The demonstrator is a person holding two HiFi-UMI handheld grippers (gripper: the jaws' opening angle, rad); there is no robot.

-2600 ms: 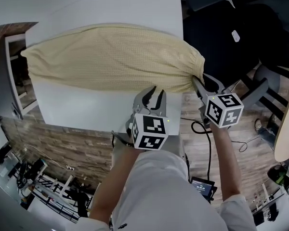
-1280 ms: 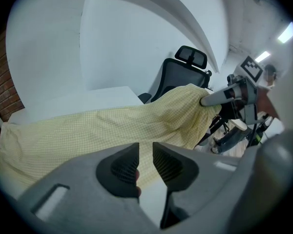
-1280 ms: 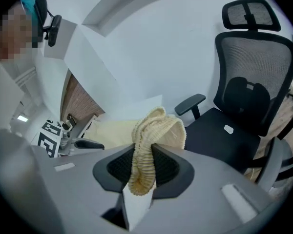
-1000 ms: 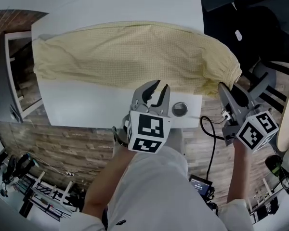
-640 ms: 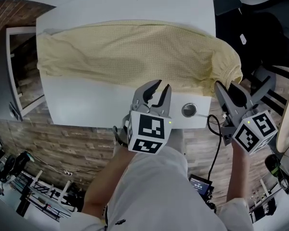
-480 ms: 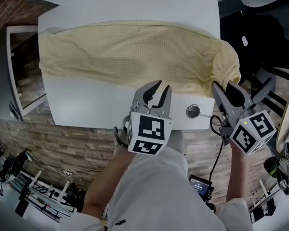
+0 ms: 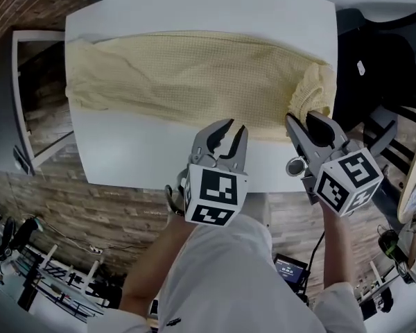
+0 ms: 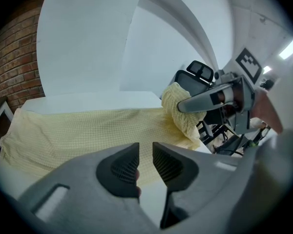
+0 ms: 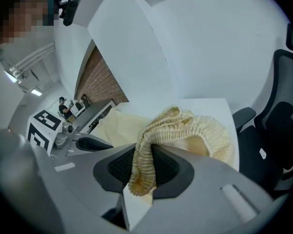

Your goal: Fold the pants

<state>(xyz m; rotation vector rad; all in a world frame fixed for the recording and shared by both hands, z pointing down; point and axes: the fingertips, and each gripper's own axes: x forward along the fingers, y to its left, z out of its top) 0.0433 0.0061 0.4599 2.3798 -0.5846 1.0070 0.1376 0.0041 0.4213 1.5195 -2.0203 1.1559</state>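
The pale yellow waffle-weave pants lie stretched lengthwise across the white desk. The right gripper has its fingers clamped on the ribbed elastic waistband, which is raised and curled at the desk's right end. The left gripper hovers by the near edge, fingers slightly apart and empty. This is probably a waist-to-cuffs fold, so the band should travel low and square to keep the edges aligned.

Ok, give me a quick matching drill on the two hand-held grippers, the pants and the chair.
1. left hand-held gripper
2. right hand-held gripper
3. pale yellow waffle-weave pants
4. black mesh office chair

A. spread along the white table
B. clamped on the ribbed waistband
C. jaws apart, empty
D. standing past the table's end

Pairs: 1-C, 2-B, 3-A, 4-D.
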